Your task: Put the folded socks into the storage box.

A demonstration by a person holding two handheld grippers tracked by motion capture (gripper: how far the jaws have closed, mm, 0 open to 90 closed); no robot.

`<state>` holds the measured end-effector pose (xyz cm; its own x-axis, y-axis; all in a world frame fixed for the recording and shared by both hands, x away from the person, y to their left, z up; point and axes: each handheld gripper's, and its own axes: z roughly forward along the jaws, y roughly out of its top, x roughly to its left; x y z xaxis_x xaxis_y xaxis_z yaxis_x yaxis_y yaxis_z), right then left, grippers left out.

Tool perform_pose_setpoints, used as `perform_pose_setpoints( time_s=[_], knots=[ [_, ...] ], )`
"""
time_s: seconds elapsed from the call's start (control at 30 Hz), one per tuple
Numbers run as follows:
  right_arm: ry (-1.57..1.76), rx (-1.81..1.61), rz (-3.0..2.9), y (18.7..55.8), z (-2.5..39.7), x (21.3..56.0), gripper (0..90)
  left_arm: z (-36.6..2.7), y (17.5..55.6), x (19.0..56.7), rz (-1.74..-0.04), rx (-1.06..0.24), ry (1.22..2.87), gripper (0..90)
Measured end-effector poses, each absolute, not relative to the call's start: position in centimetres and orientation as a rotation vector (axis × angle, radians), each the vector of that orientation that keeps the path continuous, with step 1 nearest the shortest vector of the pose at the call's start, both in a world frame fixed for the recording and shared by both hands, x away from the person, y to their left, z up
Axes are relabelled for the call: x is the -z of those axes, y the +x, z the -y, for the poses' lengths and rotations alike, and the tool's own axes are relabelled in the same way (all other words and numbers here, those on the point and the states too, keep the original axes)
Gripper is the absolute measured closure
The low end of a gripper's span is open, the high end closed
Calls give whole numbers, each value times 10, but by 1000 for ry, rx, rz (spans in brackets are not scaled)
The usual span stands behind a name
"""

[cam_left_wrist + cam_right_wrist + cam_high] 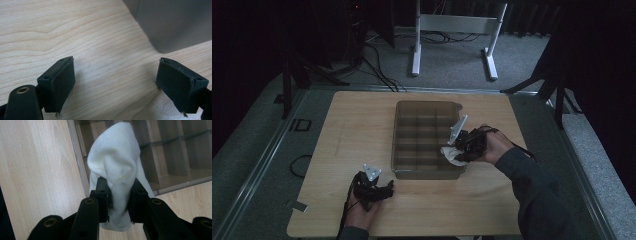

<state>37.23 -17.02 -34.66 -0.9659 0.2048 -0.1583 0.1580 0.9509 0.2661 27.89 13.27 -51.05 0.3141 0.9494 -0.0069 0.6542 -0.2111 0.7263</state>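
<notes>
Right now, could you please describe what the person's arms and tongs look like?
Both tongs, left and right, are black with flat, blocky pads, brass-ringed screw holes and grey three-cornered top plates. Black cables trail from them. The right arm wears a dark grey sleeve.

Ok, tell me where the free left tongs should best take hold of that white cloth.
Probably the rounded bulge of the white cloth that sticks out beyond the right tongs, which are shut on its lower part. It hangs over the near right corner of the divided tray, so the open left tongs should come across the tray's front.
</notes>
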Motion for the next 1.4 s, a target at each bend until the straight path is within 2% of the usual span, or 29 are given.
perform_pose_setpoints(
  time_s=[1.4],
  knots=[
    [312, -241, -2983, 383, 153, 380, 731, -133, 279, 510, -1409, -600, 1957, 156]
  ],
)
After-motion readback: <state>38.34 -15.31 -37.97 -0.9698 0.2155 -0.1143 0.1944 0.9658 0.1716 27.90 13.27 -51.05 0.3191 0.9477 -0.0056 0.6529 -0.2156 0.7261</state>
